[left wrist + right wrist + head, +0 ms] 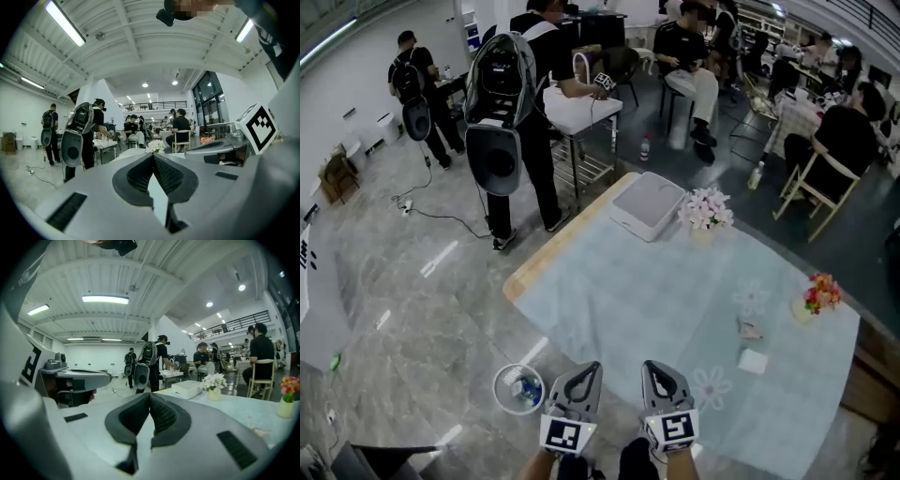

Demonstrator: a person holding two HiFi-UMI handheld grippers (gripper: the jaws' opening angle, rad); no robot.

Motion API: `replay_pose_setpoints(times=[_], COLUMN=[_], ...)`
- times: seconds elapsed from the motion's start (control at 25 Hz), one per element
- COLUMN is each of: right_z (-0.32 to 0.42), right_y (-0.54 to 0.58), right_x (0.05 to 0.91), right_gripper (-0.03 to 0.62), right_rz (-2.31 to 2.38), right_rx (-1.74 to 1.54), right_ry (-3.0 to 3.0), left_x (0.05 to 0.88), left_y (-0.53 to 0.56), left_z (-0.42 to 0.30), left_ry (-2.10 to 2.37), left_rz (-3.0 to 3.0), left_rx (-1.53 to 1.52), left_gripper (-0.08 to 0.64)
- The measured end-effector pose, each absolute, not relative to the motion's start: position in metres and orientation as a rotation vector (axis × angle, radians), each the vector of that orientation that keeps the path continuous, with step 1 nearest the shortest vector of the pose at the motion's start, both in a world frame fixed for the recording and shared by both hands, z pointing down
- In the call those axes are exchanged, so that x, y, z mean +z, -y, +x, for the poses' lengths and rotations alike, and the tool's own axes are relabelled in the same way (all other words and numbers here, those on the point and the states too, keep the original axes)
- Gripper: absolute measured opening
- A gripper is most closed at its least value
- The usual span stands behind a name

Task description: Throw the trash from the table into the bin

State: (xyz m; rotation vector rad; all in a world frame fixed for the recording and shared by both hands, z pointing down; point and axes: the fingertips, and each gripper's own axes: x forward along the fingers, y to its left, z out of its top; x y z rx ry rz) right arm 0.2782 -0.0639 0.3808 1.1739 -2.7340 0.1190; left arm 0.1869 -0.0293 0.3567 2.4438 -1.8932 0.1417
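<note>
Your left gripper (592,369) and right gripper (650,367): both clenched, empty, at the table's (609,300) near edge. Only the head view shows the bin (496,386), on the floor just left of the left gripper. Trash is on the table to the right: crumpled wrapper (751,329), white paper square (753,361).

White box (647,204); vase of white flowers (705,212) just beside it. Vase of red and yellow flowers (818,295), well apart. Standing person (542,173) with grey backpack (497,89), at a small white desk (581,111). Second standing person (417,89) near the wall. Seated person (686,56). Bottle (646,147) on the floor. Cardboard boxes (337,176).
</note>
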Motion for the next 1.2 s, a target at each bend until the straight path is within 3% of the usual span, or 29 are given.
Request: replay_pose_setpoints(times=[0.6, 0.96, 1.2], right_z=[0.556, 0.658, 0.691], right_y=[0.097, 0.087, 0.089], right_x=[0.405, 0.439, 0.475], right_gripper=[0.008, 0.008, 0.008], right_rz=[1.768, 1.958, 1.982], right_rx=[0.186, 0.288, 0.366], right_ry=[2.339, 2.149, 2.089], left_x=[0.393, 0.456, 0.508], left_y=[0.107, 0.122, 0.126], left_z=[0.456, 0.568, 0.602], left_ry=[1.192, 0.819, 0.689], left_rz=[2.817, 2.918, 2.870], left_rx=[0.154, 0.344, 0.509], left_gripper=[0.008, 0.012, 0.128])
